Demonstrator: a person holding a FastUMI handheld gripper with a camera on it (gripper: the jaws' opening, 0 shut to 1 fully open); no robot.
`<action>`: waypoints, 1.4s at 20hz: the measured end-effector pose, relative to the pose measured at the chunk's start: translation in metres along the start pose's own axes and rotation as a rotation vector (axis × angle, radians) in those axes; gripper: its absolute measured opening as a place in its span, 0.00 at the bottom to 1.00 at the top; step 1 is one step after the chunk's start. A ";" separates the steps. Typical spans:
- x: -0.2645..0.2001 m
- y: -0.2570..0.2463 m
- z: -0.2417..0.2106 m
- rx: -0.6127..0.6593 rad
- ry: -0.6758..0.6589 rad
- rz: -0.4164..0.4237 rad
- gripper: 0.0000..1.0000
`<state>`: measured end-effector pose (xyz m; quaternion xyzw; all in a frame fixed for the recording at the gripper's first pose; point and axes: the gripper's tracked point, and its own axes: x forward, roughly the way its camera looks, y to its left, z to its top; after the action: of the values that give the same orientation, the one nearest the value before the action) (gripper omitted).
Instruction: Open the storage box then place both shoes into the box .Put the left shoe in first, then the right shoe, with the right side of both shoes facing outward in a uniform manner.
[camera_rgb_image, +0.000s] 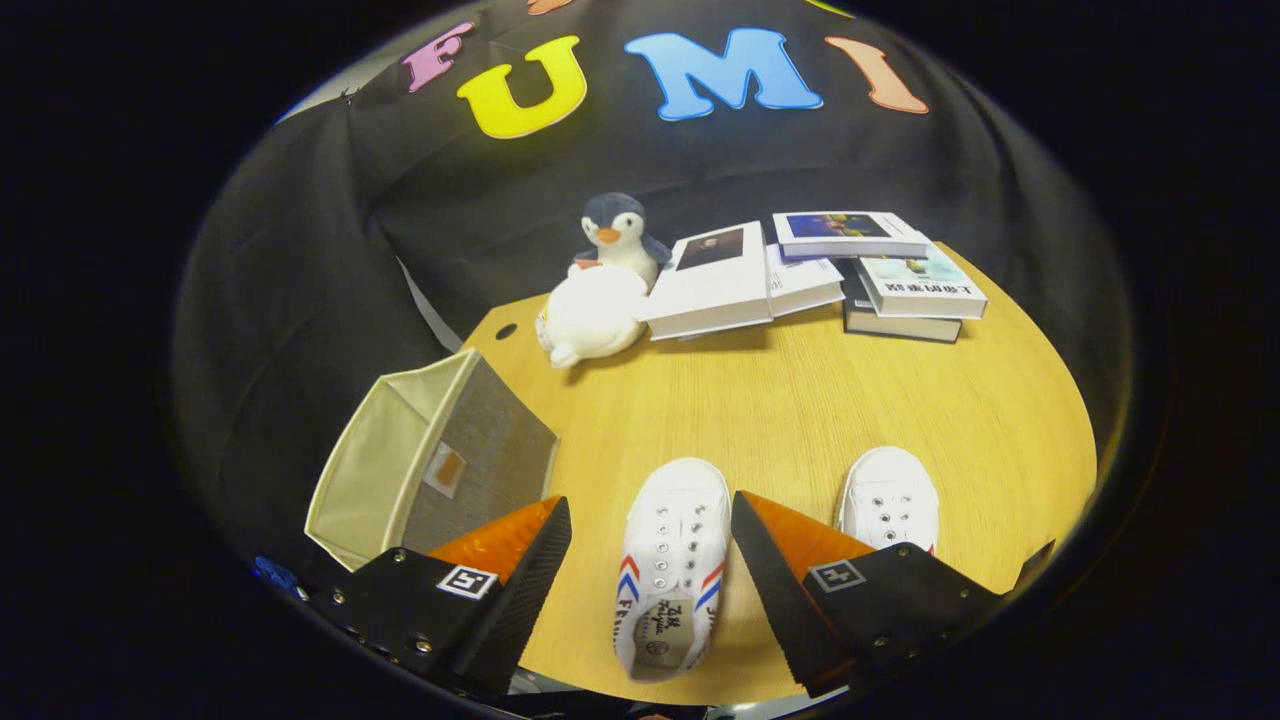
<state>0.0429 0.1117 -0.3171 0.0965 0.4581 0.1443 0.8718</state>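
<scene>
Wide-spread fingers of the gripper (650, 520), holding nothing, frame the left shoe (668, 565) on the table (800, 400) (right shoe (890, 505) beyond the right finger), while the storage box (430, 455) at left lies tipped, so opening it likely comes next.

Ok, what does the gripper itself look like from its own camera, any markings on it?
The gripper has two wedge-shaped fingers that taper toward the tips, with finely ribbed inner faces. Each finger sits on a blocky mount studded with small screw heads and carries a square black-and-white tag on top. The fingers stand open, one either side of a white shoe.
</scene>
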 end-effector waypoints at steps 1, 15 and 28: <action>0.005 -0.006 -0.007 0.004 0.022 -0.009 0.98; 0.035 -0.046 -0.076 -0.014 0.266 -0.085 0.95; 0.053 -0.033 -0.085 0.190 0.282 -0.065 0.16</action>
<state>0.0067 0.1017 -0.4150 0.1425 0.5901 0.0843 0.7901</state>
